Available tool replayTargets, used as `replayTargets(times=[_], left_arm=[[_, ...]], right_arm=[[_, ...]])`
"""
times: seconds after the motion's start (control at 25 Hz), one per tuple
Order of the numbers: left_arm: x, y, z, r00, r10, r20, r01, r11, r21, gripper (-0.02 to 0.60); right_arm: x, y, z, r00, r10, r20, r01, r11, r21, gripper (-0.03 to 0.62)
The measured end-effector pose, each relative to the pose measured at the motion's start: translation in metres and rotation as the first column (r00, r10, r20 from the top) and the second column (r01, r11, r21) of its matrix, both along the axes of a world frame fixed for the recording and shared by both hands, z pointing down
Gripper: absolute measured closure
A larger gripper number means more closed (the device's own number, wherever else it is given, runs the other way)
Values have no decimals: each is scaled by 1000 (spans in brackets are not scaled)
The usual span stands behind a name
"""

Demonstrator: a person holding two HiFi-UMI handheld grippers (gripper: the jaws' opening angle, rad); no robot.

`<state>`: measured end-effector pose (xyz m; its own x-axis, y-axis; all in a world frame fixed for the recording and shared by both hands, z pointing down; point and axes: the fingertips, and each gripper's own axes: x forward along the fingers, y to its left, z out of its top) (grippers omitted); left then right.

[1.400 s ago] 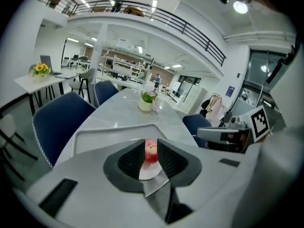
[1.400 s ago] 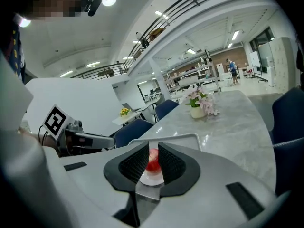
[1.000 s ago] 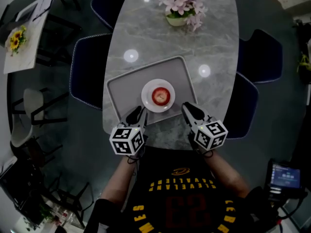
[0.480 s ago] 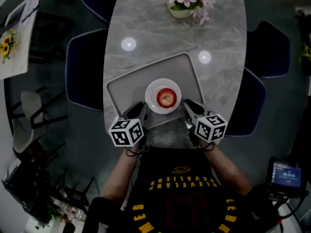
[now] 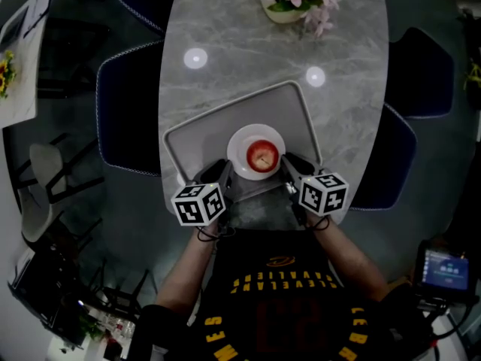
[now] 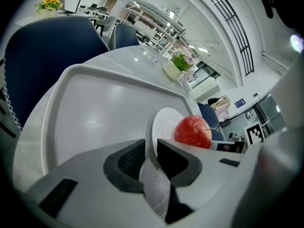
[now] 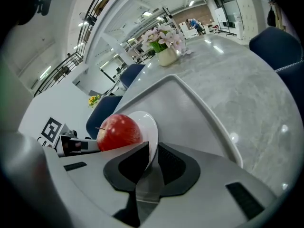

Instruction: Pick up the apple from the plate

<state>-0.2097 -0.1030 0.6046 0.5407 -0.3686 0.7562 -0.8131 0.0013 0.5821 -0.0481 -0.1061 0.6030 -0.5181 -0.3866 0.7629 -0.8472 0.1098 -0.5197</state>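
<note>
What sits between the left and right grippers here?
The white plate carrying the apple, on the tray; the head view shows it flanked by the left gripper and the right gripper.

The apple (image 5: 262, 156) lies on the plate (image 5: 240, 143) in the tray (image 5: 197, 130), between left tongs (image 5: 217, 173) and right tongs (image 5: 290, 165).

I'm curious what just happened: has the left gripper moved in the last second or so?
Yes. Against the tray, the left gripper has gone forward from the near rim to the plate, whose edge now sits between its jaws.
</note>
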Motion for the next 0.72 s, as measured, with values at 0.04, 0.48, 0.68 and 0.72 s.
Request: replayTargets(times=[0.04,0.48,0.68,0.72], left_arm=[[0,0,1,1000,1,-3,-1,1000,-4,514],[0,1,0,999,-9,-32,8,999,-38,514],[8,1,-1,998,-9,-64,5,998,-57,514],[11,2,0,998,-9,-68,5,998,-61,514]], right_arm=[[0,-1,1,1000,3,0,-3,1000,-3,546],[-3,-1,2,999,37,15,-36,998,-59,546],[-3,-2,3,999,48,22,-46,995,-84,546],[-2,-3,3,998,51,22,-49,995,-87,546]])
